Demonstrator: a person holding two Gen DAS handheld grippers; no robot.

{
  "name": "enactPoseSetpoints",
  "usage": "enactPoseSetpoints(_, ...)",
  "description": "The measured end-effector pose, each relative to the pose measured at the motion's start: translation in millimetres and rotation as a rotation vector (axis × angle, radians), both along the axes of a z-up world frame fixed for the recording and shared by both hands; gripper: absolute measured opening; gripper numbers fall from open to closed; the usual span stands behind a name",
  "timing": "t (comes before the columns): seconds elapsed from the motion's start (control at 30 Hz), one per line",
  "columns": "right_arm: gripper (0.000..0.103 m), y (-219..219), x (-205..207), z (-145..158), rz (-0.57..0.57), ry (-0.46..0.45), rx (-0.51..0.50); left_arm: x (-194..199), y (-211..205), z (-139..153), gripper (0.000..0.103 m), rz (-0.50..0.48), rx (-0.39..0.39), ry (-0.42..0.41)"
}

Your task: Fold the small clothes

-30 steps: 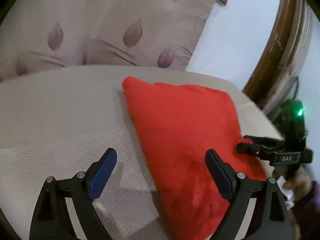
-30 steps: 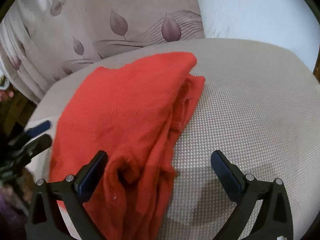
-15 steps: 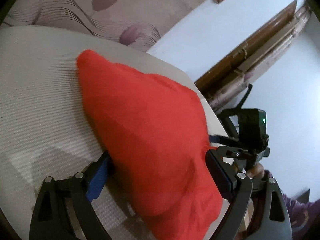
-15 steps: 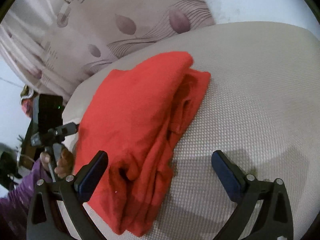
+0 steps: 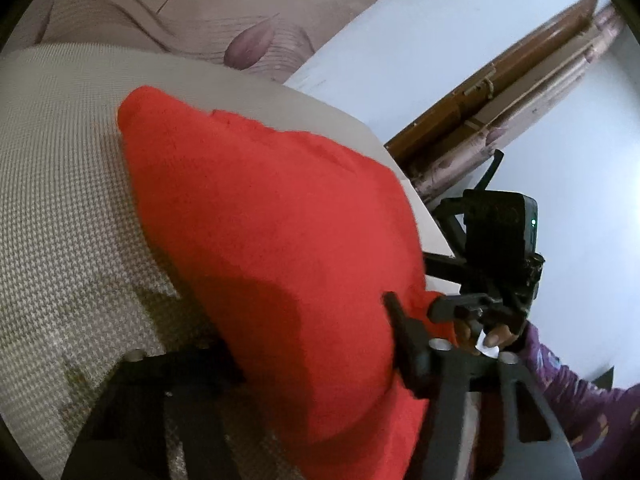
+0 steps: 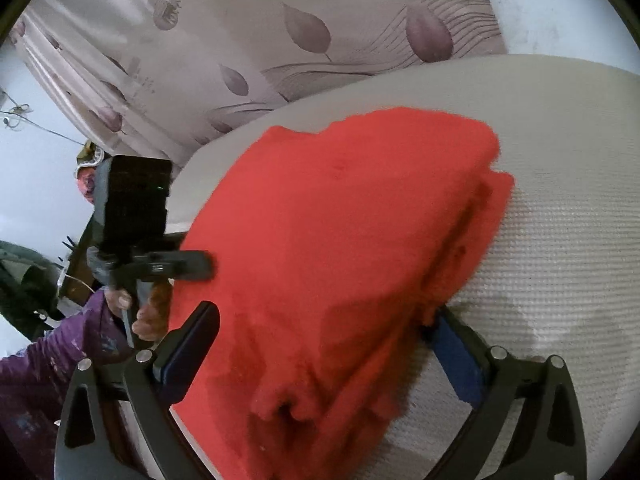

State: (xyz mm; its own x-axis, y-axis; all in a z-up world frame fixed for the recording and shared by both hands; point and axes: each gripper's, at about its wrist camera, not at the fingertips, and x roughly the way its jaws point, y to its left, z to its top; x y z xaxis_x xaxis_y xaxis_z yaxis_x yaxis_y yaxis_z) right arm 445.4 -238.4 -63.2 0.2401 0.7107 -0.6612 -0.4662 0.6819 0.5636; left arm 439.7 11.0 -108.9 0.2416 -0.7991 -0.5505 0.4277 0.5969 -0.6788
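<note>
A folded red knitted garment (image 5: pixel 272 232) lies on a beige woven cushion (image 5: pixel 60 184). My left gripper (image 5: pixel 312 344) is open, with its jaws on either side of the garment's near end, which bulges up between them. In the right wrist view the same garment (image 6: pixel 352 240) fills the middle. My right gripper (image 6: pixel 320 348) is open, and its blue-padded jaws straddle the bunched near edge of the cloth. Each gripper also shows in the other's view: the right one (image 5: pixel 452 304) at the garment's far edge, the left one (image 6: pixel 200 266) against its left side.
The cushion (image 6: pixel 560 200) stretches to the right of the garment. A leaf-patterned curtain (image 6: pixel 320 32) hangs behind. A brown wooden door frame (image 5: pixel 500 80) and a white wall stand to the right. A hand in a purple sleeve (image 5: pixel 560 368) holds the other gripper.
Both grippers have moved forward and now straddle the garment from opposite ends. The cloth fills more of each view and bulges up between the jaws.
</note>
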Motion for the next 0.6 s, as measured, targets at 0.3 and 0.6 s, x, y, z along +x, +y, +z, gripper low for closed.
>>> enactPoseSetpoints(0.3,0.043,-20.6,11.4,-16.2,-0.044,0.159,0.159,0.0,-8.3,-1.3,0.055,-0.004,0.034,-0.018)
enactPoseSetpoints(0.6,0.07,8.4,9.8,-6.4,-0.041,0.09,0.12,0.0,-18.6,-1.3,0.06,0.023,0.041,-0.028)
